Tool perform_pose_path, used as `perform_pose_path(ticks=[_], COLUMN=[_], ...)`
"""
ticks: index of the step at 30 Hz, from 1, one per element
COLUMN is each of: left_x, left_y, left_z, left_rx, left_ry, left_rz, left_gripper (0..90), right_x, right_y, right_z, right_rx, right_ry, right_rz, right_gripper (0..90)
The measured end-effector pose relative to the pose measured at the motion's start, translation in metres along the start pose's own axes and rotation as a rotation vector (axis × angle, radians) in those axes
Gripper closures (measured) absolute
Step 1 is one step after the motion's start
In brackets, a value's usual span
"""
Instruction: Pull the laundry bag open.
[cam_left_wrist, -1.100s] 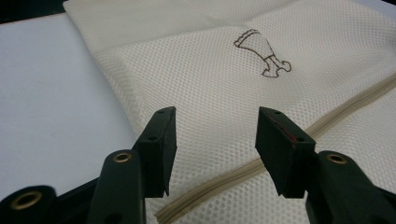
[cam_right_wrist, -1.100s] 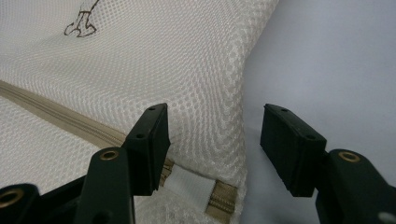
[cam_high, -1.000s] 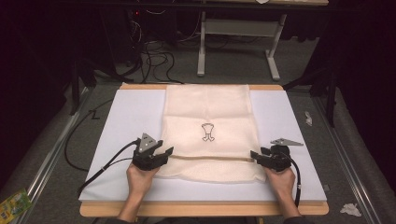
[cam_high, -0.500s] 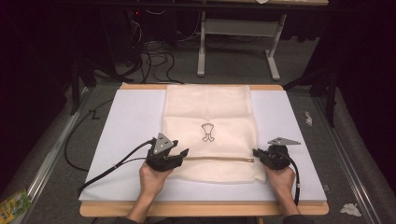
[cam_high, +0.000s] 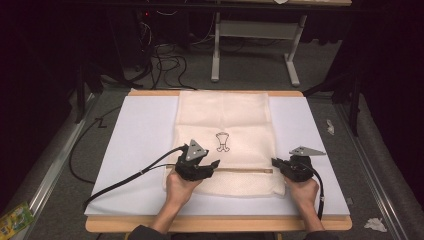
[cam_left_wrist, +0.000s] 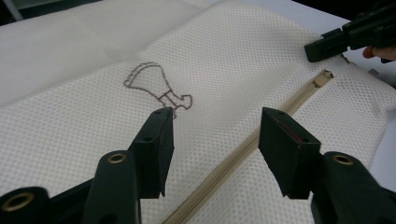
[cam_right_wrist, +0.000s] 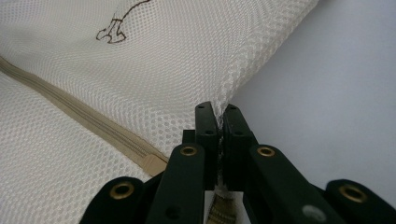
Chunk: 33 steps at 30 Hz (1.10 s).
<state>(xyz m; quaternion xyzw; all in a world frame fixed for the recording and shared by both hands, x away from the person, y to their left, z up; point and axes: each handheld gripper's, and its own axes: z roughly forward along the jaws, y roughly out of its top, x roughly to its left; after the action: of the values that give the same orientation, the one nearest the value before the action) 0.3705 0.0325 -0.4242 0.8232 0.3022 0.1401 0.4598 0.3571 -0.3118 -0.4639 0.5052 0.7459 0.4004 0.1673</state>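
Mesh bag (cam_high: 225, 125) lies flat on white board (cam_high: 135, 145). My right gripper (cam_right_wrist: 218, 122) pinches bag edge by zipper (cam_left_wrist: 261, 135) end. My left gripper (cam_left_wrist: 215, 144), jaws apart, empty, hovers over zipper. I keep right pinch taut, hunt slider, clamp tab only.

The left gripper (cam_high: 212, 165) sits at lower middle, jaws apart. The right gripper (cam_high: 274, 162) sits at lower right, jaws pinched tight together.
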Motion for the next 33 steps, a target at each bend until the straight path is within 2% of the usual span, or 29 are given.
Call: perform_pose_path(ticks=[7, 9, 17, 20, 24, 29, 33], left_x=[-0.018, -0.023, -0.037, -0.043, -0.047, -0.056, -0.056], left_y=[0.009, 0.011, 0.017, 0.02, 0.023, 0.026, 0.028], left_z=[0.026, 0.031, 0.051, 0.057, 0.066, 0.073, 0.077], left_rx=[0.029, 0.04, 0.06, 0.071, 0.075, 0.079, 0.083], left_ry=[-0.074, -0.079, -0.138, -0.148, -0.17, -0.19, -0.196], left_rz=[0.013, 0.033, 0.037, 0.058, 0.044, 0.047, 0.039], left_gripper=[47.0, 48.5, 52.3, 53.8, 54.3, 54.7, 55.0], right_x=[0.002, 0.003, 0.003, 0.006, 0.006, 0.006, 0.006], right_y=[0.004, 0.006, 0.009, 0.012, 0.013, 0.014, 0.017], right_z=[-0.005, -0.007, -0.009, -0.012, -0.013, -0.014, -0.016], right_rx=[-0.011, -0.013, -0.02, -0.024, -0.031, -0.028, -0.031], right_ry=[0.007, 0.009, 0.013, 0.012, 0.016, 0.018, 0.022], right_rz=[-0.01, -0.012, -0.031, -0.032, -0.039, -0.043, -0.046], right_gripper=[88.3, 88.4, 88.4, 88.5, 88.5, 88.6, 88.6])
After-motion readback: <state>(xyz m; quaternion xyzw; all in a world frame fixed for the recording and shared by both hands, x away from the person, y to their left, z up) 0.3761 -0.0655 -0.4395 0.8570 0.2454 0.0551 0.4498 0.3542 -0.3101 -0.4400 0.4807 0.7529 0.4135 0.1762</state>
